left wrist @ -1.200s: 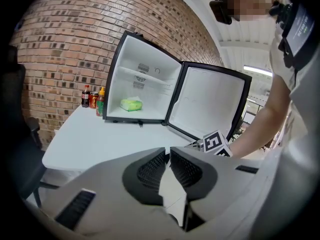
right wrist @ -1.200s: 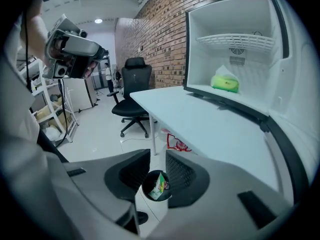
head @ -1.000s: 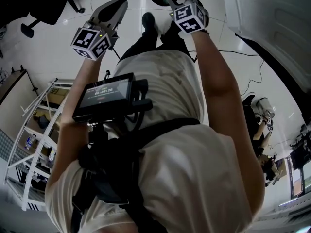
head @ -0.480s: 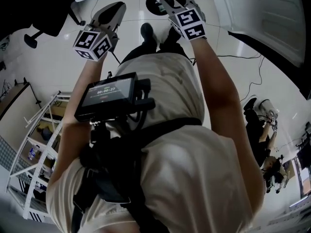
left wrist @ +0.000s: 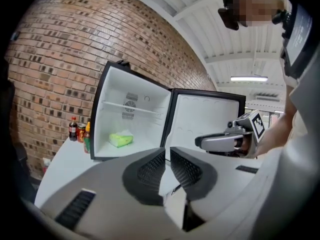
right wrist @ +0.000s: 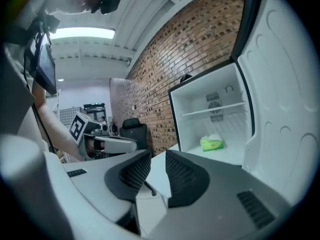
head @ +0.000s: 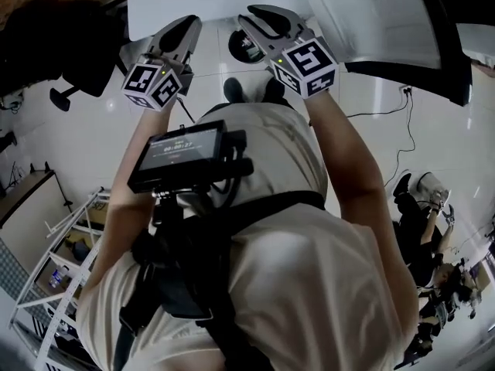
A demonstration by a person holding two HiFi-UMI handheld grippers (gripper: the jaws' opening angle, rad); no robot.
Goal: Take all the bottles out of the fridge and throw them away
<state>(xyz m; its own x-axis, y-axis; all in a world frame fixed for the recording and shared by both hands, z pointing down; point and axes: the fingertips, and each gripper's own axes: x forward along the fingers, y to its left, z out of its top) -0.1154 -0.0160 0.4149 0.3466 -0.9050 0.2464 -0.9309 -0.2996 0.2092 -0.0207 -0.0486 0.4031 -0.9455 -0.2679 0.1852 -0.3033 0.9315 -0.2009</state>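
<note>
Left gripper: raised in front of the person, jaws nearly together with only a thin gap, nothing between them.
Right gripper: raised alongside, jaws slightly apart, also empty.
Fridge: a small white fridge on a white table against a brick wall, with its door swung wide to the right.
Inside the fridge: one bare shelf and a green pack on the compartment floor. No bottle shows, and the door's inner face looks bare.
Bottles: a dark cola bottle with a red cap and a yellow-capped bottle stand on the table just beside the fridge's left outer wall, with a can between them.
Bin: a round dark container on the floor ahead of the person's feet, near the table edge, is probably the bin.
Stage (judged): the fridge looks cleared of bottles, and those on the table are not yet thrown away.
Risk, jaw width: at this narrow setting the tips would shove a bottle over instead of straddling it, so they need to widen first.
Risk, crowding: the three containers stand close together, and closing on one could topple its neighbour.
Risk, wrong item: the can or the green pack could be taken for a bottle.
Risk, slip: a smooth round bottle pinched near the cap may swing or drop and miss the low bin.
</note>
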